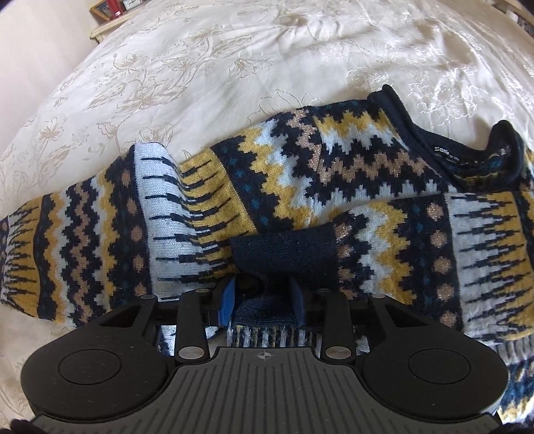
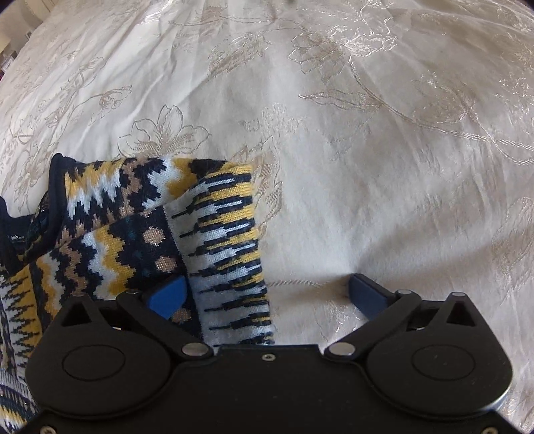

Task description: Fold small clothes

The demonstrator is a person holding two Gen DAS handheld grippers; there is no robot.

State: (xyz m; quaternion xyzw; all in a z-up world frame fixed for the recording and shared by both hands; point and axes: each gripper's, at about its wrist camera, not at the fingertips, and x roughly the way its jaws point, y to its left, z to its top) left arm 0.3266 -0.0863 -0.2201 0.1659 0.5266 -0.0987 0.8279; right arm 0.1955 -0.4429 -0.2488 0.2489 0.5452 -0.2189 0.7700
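A small knitted sweater [image 1: 300, 160] in navy, yellow, white and tan zigzags lies on the bed, neckline [image 1: 467, 157] at the right. One sleeve is folded across the body, its navy cuff [image 1: 283, 250] just ahead of my left gripper [image 1: 263, 300]. The left gripper's blue pads are partly open around bunched navy knit. In the right wrist view the sweater's right side [image 2: 133, 233] lies at the left. My right gripper [image 2: 267, 293] is wide open; its left pad [image 2: 168, 295] rests on the folded sleeve edge [image 2: 230, 250], its right pad [image 2: 367, 293] is over bare bedspread.
The cream floral embroidered bedspread [image 2: 367, 133] stretches all around the sweater. A bedside shelf with small framed items [image 1: 110, 10] stands at the far left corner in the left wrist view.
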